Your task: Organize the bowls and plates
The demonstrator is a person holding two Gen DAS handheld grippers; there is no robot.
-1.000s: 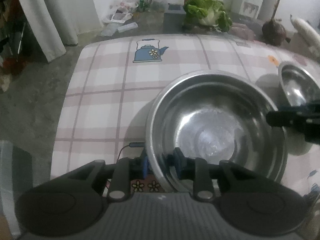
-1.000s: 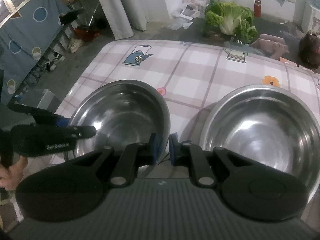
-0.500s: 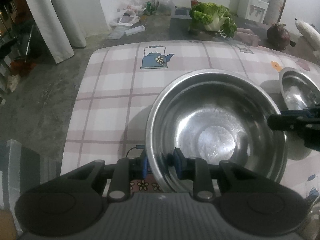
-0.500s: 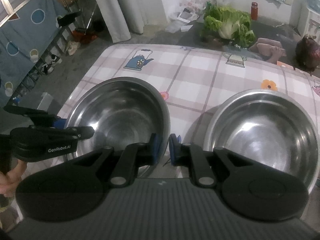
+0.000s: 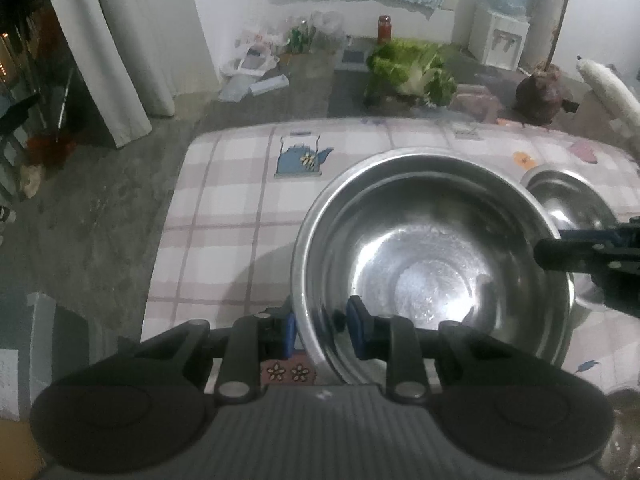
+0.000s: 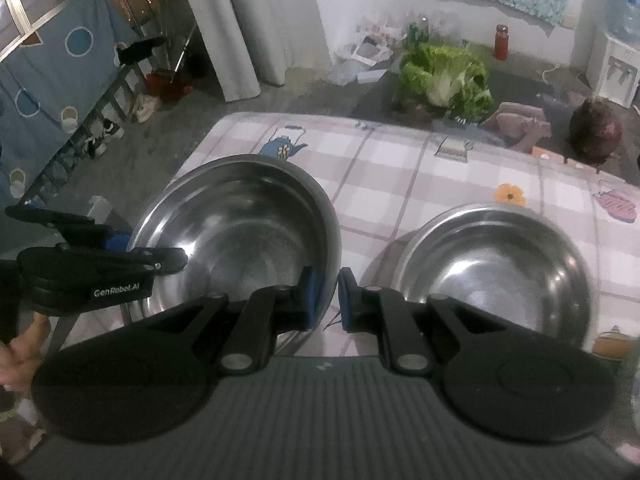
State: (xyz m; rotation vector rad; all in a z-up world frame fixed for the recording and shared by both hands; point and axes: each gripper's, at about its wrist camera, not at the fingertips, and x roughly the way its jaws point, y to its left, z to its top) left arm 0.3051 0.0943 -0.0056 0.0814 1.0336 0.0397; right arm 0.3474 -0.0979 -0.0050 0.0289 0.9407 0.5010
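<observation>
Steel bowl point(image 5: 432, 256), round, deep and shiny, is gripped at its thin rim by both tongs: the left tongs point(image 5: 320, 330) pinch the near edge, the right tongs point(image 6: 326, 296) pinch the opposite edge. It hangs just over the desk point(image 6: 392, 168) with checked glossy cloth. Beside it a second steel bowl point(image 6: 496, 264) rests. Farther, a leafy cabbage point(image 6: 444, 76) lies on the floor.

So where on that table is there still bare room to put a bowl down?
Bare checked cloth lies left of the held bowl, up to the teapot print, and along the far edge near the cabbage. It's crowded between both bowls, where the second bowl sits.
</observation>
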